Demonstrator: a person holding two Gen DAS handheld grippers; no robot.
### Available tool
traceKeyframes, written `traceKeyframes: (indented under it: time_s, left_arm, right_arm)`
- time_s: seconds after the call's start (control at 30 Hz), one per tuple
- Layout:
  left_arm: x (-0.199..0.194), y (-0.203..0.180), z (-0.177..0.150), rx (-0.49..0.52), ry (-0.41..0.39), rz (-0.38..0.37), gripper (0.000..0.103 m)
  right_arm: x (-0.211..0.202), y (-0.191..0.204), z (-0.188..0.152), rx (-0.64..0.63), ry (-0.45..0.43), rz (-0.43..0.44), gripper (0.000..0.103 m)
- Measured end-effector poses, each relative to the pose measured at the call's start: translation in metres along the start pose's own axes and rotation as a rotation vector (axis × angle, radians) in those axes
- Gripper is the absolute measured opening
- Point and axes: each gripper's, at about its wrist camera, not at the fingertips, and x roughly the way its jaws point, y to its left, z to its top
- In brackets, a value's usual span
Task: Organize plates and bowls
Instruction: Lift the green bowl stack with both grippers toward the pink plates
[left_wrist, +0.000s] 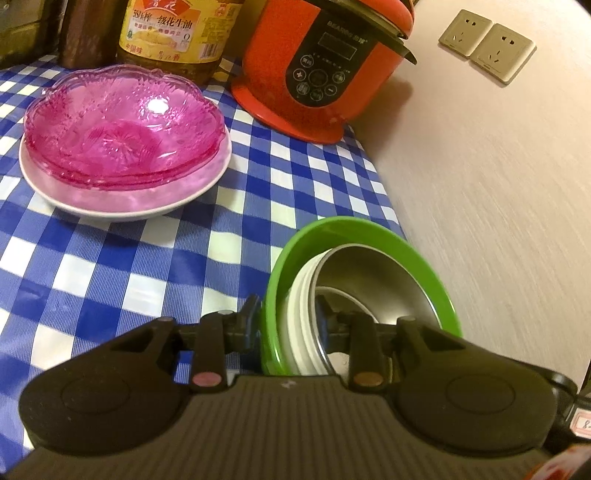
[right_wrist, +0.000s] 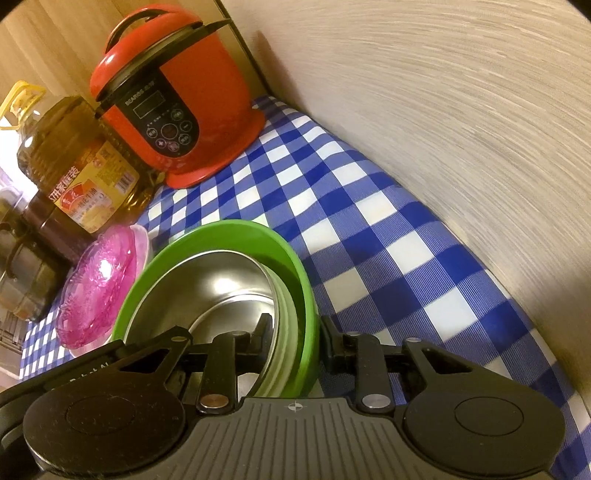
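Observation:
A green bowl (left_wrist: 365, 229) holds white bowls (left_wrist: 301, 295) and a steel bowl (left_wrist: 380, 280) nested inside. My left gripper (left_wrist: 290, 314) is shut on the left rim of this stack, one finger outside the green wall, one inside the steel bowl. My right gripper (right_wrist: 295, 332) is shut on the stack's right rim (right_wrist: 306, 295), one finger inside the steel bowl (right_wrist: 221, 288), one outside. The stack looks tilted. Pink glass bowls (left_wrist: 122, 122) sit stacked on a white plate (left_wrist: 122, 201) to the left, also in the right wrist view (right_wrist: 96, 288).
A red pressure cooker (left_wrist: 325, 66) and an oil bottle (left_wrist: 173, 33) stand at the back of the blue checked tablecloth (left_wrist: 129, 266). A pale wall (left_wrist: 498, 184) with sockets (left_wrist: 487, 46) runs along the right. Dark jars (right_wrist: 33, 258) stand at the left.

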Motion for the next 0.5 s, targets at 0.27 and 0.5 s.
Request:
traceKeyframes:
  time_s: [0.27, 0.5]
  left_arm:
    - [-0.014, 0.001, -0.008, 0.002, 0.008, 0.001, 0.027]
    - [-0.031, 0.004, -0.012, -0.004, 0.007, 0.004, 0.027]
  right_arm:
    - [-0.014, -0.001, -0.01, 0.023, 0.01, -0.008, 0.026]
    - [-0.026, 0.002, -0.016, 0.034, 0.015, -0.008, 0.026]
